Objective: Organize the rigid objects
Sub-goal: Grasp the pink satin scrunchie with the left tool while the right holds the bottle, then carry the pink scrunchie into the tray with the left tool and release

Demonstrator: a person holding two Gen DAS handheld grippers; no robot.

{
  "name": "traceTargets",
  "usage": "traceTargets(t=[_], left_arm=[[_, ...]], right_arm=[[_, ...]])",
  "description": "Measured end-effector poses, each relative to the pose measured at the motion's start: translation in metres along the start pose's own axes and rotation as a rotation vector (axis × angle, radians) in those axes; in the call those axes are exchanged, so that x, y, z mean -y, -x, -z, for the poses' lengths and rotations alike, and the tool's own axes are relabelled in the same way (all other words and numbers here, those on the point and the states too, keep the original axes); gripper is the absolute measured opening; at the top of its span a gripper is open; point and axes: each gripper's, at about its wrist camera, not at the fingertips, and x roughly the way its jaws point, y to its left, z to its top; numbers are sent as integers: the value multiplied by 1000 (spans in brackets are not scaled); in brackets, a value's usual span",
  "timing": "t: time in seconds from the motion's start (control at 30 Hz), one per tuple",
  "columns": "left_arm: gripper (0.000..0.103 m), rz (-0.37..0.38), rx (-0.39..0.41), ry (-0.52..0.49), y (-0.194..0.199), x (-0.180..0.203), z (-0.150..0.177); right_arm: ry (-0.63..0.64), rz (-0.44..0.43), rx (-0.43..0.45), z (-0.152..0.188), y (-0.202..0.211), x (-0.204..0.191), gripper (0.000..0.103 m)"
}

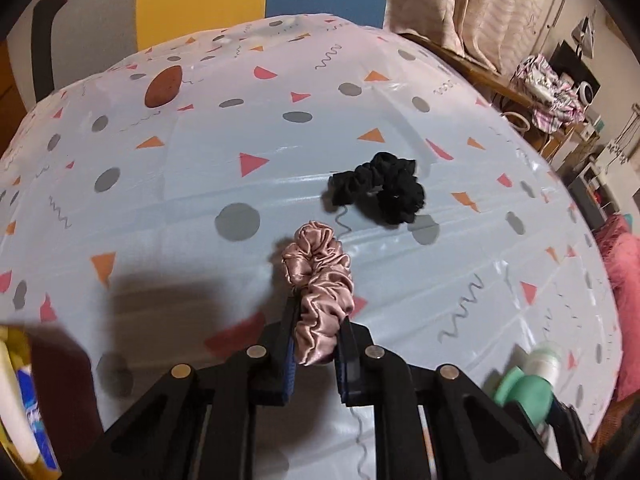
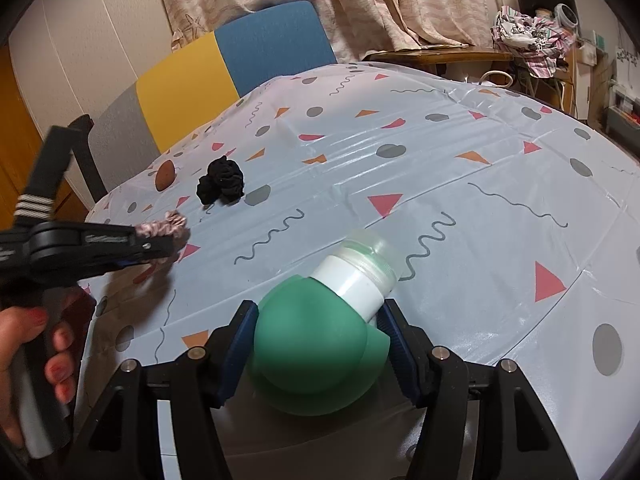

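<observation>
While the left gripper (image 1: 316,334) pinches a pink satin scrunchie (image 1: 318,276) between narrowed jaws just above the patterned table (image 1: 160,200), the right gripper (image 2: 318,344) clamps a green-domed white plastic bottle (image 2: 324,328) — apparently lifted slightly. Beyond lie a black fabric scrunchie (image 1: 380,188) and a brown oval object (image 1: 163,86) — well apart.
</observation>
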Motion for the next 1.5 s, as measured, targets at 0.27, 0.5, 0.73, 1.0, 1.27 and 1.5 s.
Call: traceTargets(t=[0.27, 0.5, 0.73, 1.0, 1.27, 1.5], left_arm=[[14, 101, 64, -9, 64, -1, 25], [14, 156, 115, 27, 122, -29, 48], [14, 131, 168, 79, 169, -82, 74], [14, 12, 205, 225, 210, -185, 112], [14, -6, 125, 301, 187, -234, 149], [33, -48, 69, 341, 156, -257, 154]], right_arm=[[13, 16, -2, 0, -1, -3, 63], [29, 34, -5, 0, -2, -5, 63], [45, 53, -9, 1, -3, -8, 63], [62, 72, -13, 1, -4, -11, 63], [90, 101, -21, 2, -5, -16, 63], [121, 134, -31, 2, -8, -22, 64]])
